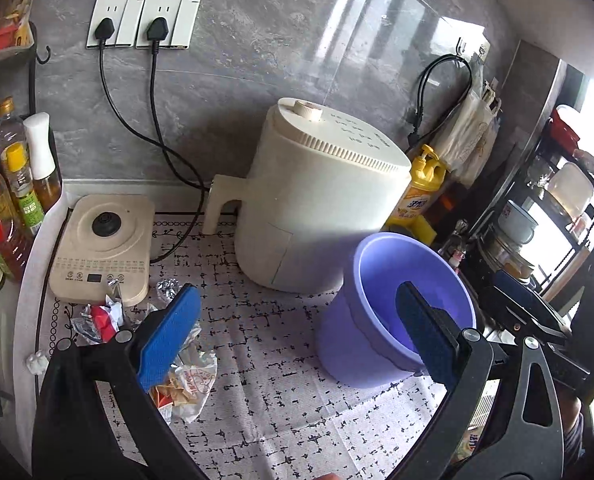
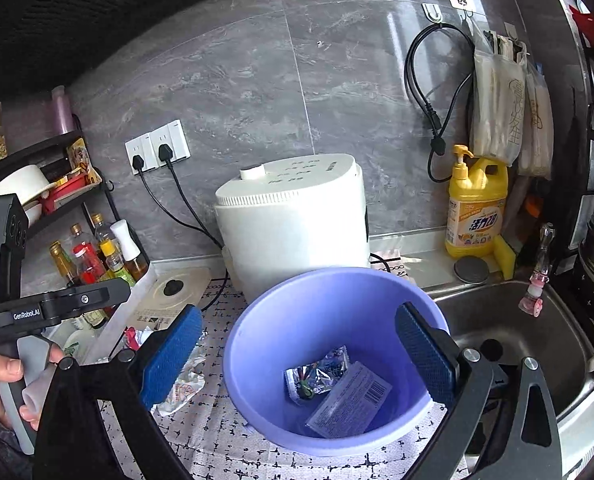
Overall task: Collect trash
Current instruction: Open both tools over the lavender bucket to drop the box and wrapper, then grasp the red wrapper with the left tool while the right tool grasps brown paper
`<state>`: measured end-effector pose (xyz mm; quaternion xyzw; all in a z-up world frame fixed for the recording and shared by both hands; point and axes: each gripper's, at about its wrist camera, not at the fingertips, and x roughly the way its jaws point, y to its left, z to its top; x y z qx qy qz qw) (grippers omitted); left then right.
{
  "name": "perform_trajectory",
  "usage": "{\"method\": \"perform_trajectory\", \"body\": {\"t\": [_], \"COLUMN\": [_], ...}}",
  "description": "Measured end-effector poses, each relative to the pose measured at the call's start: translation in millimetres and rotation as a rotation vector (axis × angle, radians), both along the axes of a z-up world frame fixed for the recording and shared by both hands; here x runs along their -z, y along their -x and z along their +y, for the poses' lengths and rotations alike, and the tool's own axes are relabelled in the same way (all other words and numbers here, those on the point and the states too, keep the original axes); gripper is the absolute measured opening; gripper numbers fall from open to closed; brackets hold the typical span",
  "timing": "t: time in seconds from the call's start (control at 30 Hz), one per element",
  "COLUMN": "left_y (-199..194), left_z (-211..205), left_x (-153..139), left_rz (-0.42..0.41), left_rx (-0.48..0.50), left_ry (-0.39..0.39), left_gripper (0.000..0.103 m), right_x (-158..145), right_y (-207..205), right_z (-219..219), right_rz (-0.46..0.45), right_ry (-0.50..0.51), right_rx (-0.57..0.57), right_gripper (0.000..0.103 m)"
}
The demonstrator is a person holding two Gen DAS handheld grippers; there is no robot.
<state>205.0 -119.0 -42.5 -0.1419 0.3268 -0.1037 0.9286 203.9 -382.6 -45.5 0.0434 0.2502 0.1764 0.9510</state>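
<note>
Left wrist view: our left tool (image 1: 297, 332) is spread wide, holding nothing. Wrappers (image 1: 185, 384) lie on the desk (image 1: 281, 408) under its left finger; the bin (image 1: 361, 344) stands right.

Right wrist view: our right tool (image 2: 299, 350) is spread, empty, over the bin (image 2: 257, 360), which holds two packets (image 2: 337, 388), possibly foil.

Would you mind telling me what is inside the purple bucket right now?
In the purple bucket lie a crumpled foil wrapper and a flat packet with a barcode. The packet overlaps the wrapper; anything beneath them is hidden, and the right fingers cover part of the inside wall.
</note>
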Motion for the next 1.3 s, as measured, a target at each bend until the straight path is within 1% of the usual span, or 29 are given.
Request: {"method": "perform_trajectory", "body": {"t": [0.03,0.17,0.4,0.47,0.6,0.8,0.97,1.03,1.1,1.2,1.3], "left_y": [5.7,27.9,59.7,67.4,80.1,94.4,101.2,102.9,103.6,105.5,106.8], "left_z": [9.5,42.8,100.3,112.8,132.7,151.0,164.4,168.6,171.4,177.2,178.9], "left_x": [-0.2,0.7,7.4,11.1,20.6,40.1,61.5,72.2,82.2,95.4,103.0], "left_rz": [-0.002,-0.002,0.021,0.030,0.052,0.091,0.147,0.174,0.200,0.231,0.247], "left_rx": [-0.011,-0.079,-0.204,-0.231,-0.273,-0.317,-0.356,-0.365,-0.373,-0.389,-0.394], "left_ry": [0.004,-0.026,-0.020,-0.019,-0.018,-0.020,-0.009,-0.010,-0.012,0.004,0.012], "left_gripper": [0.097,0.097,0.097,0.097,0.097,0.097,0.097,0.097,0.097,0.097,0.097], "right_x": [-0.5,0.6,6.1,9.4,21.1,49.5,90.7,107.0,121.2,138.1,147.8], "right_y": [-0.5,0.7,3.8,3.5,1.2,-3.3,-11.5,-16.3,-20.7,-27.3,-34.4], "right_z": [11.0,50.4,108.4,122.0,144.8,176.9,207.8,218.3,227.1,236.6,239.4], "right_rz": [0.001,0.000,0.012,0.023,0.063,0.138,0.242,0.274,0.309,0.352,0.392], "right_ry": [0.005,0.008,0.016,0.021,0.024,0.060,0.099,0.124,0.126,0.132,0.124], "right_rx": [-0.021,-0.104,-0.217,-0.245,-0.290,-0.351,-0.419,-0.431,-0.448,-0.462,-0.451], "right_gripper": [0.092,0.090,0.089,0.088,0.082,0.080,0.077,0.076,0.075,0.069,0.062]}}
